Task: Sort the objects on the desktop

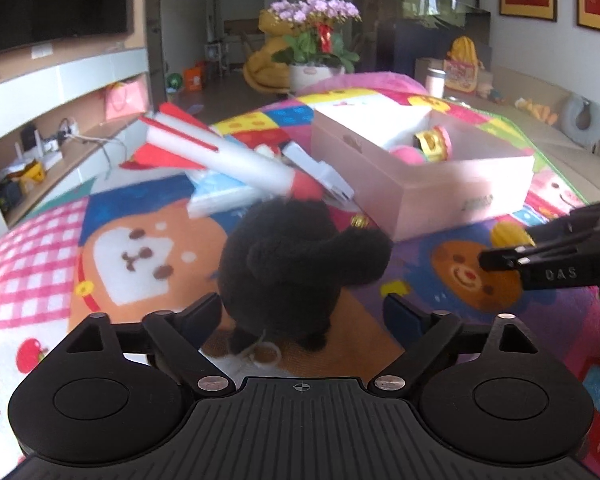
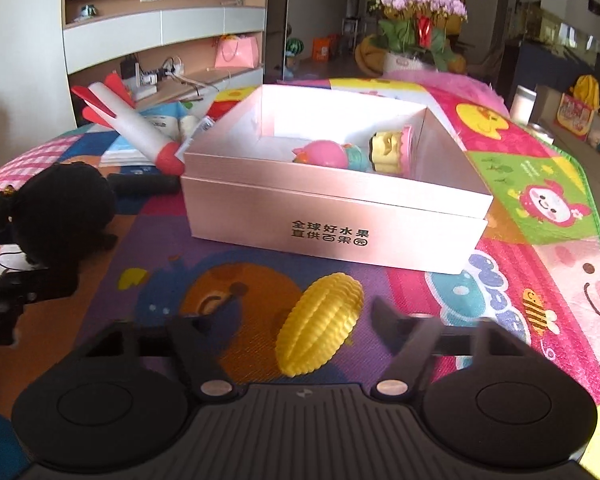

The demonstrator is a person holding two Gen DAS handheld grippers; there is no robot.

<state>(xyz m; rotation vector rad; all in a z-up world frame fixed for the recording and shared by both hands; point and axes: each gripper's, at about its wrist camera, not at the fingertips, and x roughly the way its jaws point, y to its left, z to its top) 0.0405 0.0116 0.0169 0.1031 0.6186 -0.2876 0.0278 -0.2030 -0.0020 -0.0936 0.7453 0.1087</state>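
Left tongs point(image 1: 302, 312) spread wide, straddling the black plush toy point(image 1: 296, 264): soft, light, best pinched across its body. Right tongs point(image 2: 300, 326) likewise wide around the yellow ridged toy point(image 2: 320, 314), probably light; pink box point(image 2: 332, 216) just ahead.

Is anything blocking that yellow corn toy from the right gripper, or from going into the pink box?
Nothing visible. The corn lies on the mat between the open fingers of the right hand-held gripper. Only bare mat separates it from the box, whose top is open.
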